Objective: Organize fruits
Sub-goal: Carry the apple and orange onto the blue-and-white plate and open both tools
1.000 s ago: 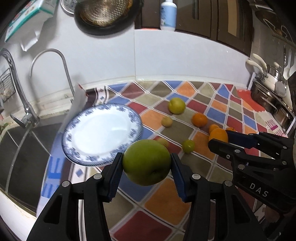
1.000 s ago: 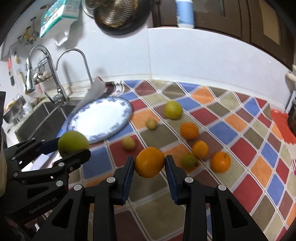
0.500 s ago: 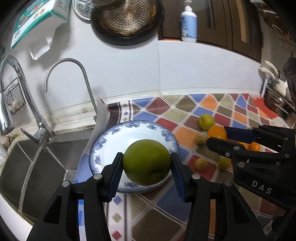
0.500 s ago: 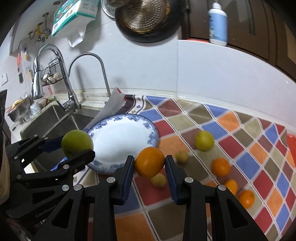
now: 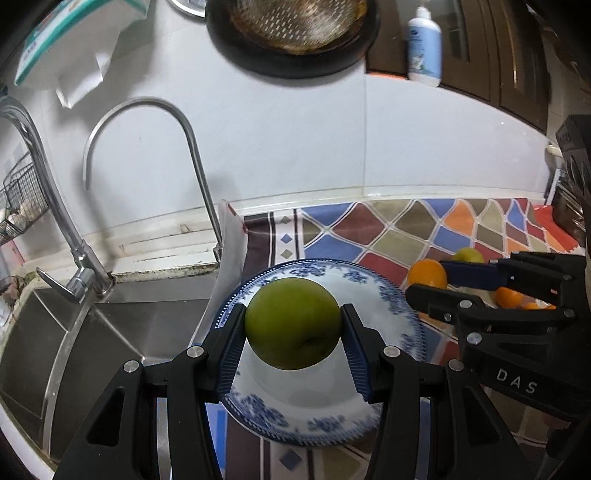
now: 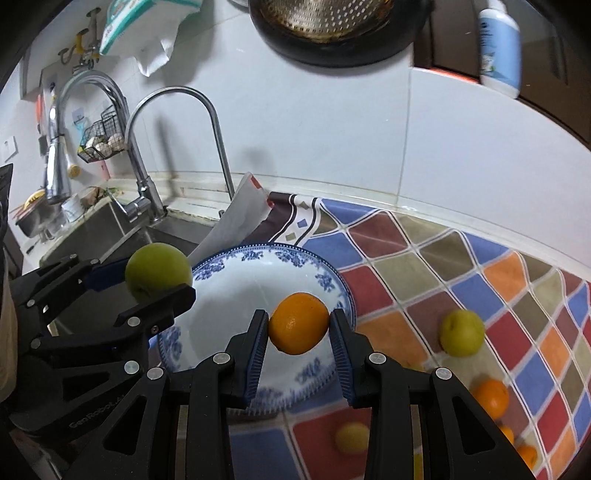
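Left gripper (image 5: 292,328) is clamping a green apple (image 5: 292,324), right gripper (image 6: 298,325) an orange (image 6: 298,323), jaws poised over the blue-rimmed plate (image 6: 258,266) for collecting.

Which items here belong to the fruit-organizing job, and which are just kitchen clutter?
Job: green apple in left gripper; orange in right gripper; blue-rimmed plate; loose fruit on the cloth.
Clutter: faucet; sink; colander; bottle.
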Tool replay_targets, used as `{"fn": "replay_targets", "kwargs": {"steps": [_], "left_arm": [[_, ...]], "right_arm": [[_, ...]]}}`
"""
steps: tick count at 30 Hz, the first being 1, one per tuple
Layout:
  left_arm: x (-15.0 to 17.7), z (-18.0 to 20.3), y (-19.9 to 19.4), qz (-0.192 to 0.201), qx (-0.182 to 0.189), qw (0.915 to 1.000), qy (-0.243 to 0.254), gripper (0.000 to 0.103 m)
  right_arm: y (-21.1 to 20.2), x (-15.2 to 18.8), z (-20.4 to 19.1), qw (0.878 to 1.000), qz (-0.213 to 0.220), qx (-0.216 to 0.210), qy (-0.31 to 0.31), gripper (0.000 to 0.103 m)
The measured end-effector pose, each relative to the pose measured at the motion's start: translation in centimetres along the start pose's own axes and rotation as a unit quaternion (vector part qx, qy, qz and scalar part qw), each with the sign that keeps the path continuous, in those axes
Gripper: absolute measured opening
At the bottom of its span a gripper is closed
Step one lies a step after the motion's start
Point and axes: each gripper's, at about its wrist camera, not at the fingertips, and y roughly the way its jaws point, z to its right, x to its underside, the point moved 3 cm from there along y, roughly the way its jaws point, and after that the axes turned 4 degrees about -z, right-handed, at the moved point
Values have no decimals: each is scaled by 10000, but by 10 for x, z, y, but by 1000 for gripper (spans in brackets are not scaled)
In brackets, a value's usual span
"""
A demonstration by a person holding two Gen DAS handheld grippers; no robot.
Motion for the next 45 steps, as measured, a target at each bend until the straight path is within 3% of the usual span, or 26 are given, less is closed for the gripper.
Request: {"fn": "replay_targets", "kwargs": {"steps": [9, 21, 35, 39, 45], "left_arm": [[0, -13, 50, -287, 47, 9996, 65, 50], [-1, -22, 107, -761, 200, 9969, 17, 50], [-1, -23, 116, -903, 271, 9955, -29, 51], [-5, -27, 107, -762, 108, 9970, -74, 64], [-7, -24, 84, -634, 165, 9978, -107, 71]], "right_arm": [[52, -24, -2, 9997, -180, 59, -154, 35], [101, -24, 6, 9977, -677, 20, -12, 35], [110, -23, 7, 9971, -761, 15, -21, 35], [107, -24, 8, 9973, -735, 56, 25, 37], [88, -18, 13, 9972, -691, 154, 231, 40]]}}
